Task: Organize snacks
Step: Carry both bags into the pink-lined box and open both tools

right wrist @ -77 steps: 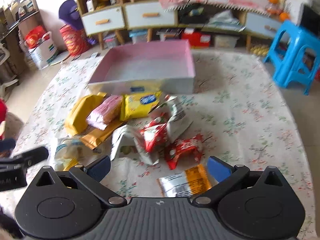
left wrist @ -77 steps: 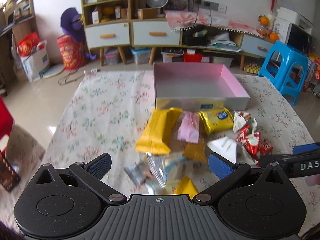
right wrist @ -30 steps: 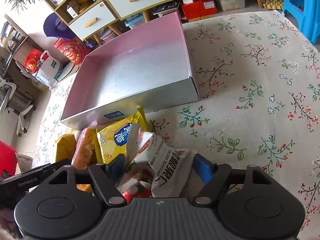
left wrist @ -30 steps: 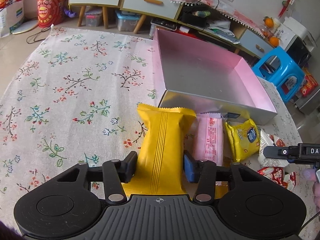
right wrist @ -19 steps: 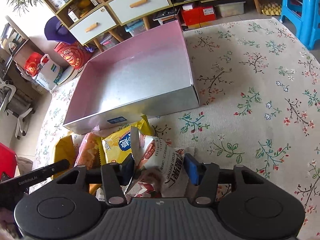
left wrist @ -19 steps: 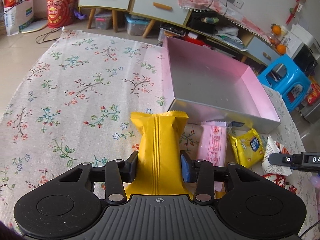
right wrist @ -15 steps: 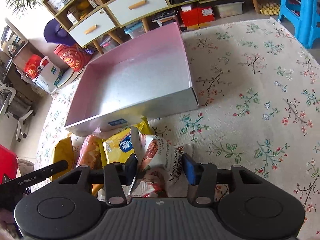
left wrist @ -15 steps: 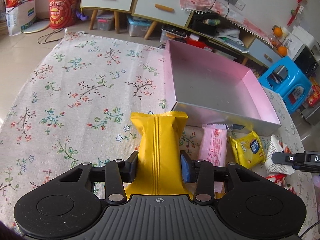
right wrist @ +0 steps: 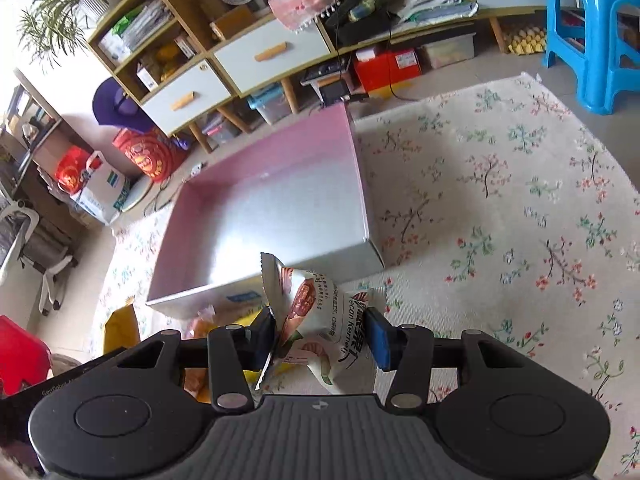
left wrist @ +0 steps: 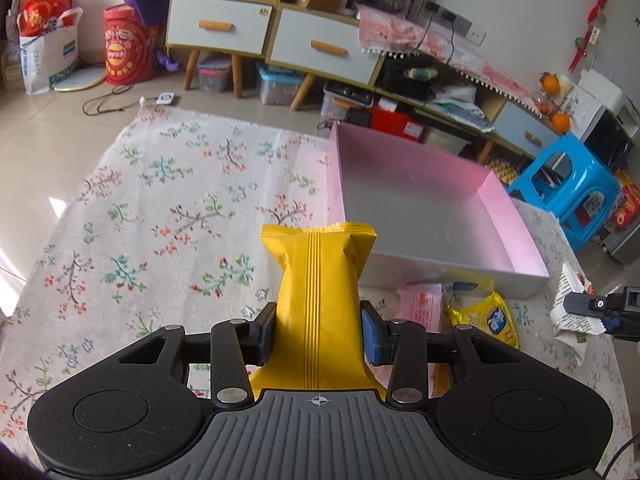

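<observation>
My left gripper (left wrist: 318, 334) is shut on a tall yellow snack bag (left wrist: 320, 280) and holds it above the flowered tablecloth, just left of the near corner of the empty pink box (left wrist: 516, 240). My right gripper (right wrist: 322, 338) is shut on a white pecan-kernel snack packet (right wrist: 316, 308) and holds it above the near edge of the same pink box (right wrist: 360, 176). A pink packet (left wrist: 420, 312) and a yellow cookie packet (left wrist: 486, 318) lie in front of the box. The right gripper (left wrist: 600, 308) with its white packet shows at the right edge of the left wrist view.
A blue plastic stool (left wrist: 576, 188) stands right of the table, also seen in the right wrist view (right wrist: 592, 32). Cabinets with drawers (left wrist: 280, 36) line the far wall. A red object (right wrist: 20, 352) sits at the table's left. The flowered cloth (right wrist: 520, 208) extends right of the box.
Both grippers closed on their packets and have lifted them off the pile. The yellow bag and the white packet now hang higher, nearer the box.
</observation>
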The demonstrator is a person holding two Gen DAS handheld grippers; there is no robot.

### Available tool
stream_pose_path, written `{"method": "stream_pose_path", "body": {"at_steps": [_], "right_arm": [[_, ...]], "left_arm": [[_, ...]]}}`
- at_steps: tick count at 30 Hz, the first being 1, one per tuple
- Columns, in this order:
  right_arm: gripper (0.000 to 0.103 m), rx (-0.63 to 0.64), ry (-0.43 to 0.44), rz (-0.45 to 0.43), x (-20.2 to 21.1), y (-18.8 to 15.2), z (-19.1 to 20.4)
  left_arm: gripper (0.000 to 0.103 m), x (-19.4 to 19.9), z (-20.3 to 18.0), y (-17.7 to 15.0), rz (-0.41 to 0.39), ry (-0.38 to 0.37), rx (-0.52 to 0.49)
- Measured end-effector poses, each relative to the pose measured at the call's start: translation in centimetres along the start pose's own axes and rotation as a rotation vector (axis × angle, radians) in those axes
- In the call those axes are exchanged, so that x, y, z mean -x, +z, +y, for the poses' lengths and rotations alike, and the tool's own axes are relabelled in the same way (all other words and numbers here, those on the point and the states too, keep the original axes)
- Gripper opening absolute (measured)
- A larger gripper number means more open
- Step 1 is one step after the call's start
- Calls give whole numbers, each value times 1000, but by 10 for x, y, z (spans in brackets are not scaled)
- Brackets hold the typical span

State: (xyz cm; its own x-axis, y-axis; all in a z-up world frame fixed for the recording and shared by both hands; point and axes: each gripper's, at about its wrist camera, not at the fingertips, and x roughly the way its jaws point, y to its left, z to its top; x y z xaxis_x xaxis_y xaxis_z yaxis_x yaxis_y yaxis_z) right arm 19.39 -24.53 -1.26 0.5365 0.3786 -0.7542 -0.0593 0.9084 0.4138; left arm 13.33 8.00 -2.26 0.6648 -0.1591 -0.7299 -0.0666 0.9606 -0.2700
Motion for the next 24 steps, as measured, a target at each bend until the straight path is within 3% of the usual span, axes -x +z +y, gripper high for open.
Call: {"method": "stream_pose_path", "body": {"at_steps": [12, 19, 24], "right_arm": [[38, 16, 36, -67, -2, 32, 22], [38, 9, 55, -68, -27, 53, 33], [39, 12, 48, -78, -44, 65, 39]], "left_arm": [[39, -1, -26, 42, -98, -37, -11], [39, -29, -53, 58, -109, -57, -56], [39, -55, -72, 68, -108, -32, -81]]}}
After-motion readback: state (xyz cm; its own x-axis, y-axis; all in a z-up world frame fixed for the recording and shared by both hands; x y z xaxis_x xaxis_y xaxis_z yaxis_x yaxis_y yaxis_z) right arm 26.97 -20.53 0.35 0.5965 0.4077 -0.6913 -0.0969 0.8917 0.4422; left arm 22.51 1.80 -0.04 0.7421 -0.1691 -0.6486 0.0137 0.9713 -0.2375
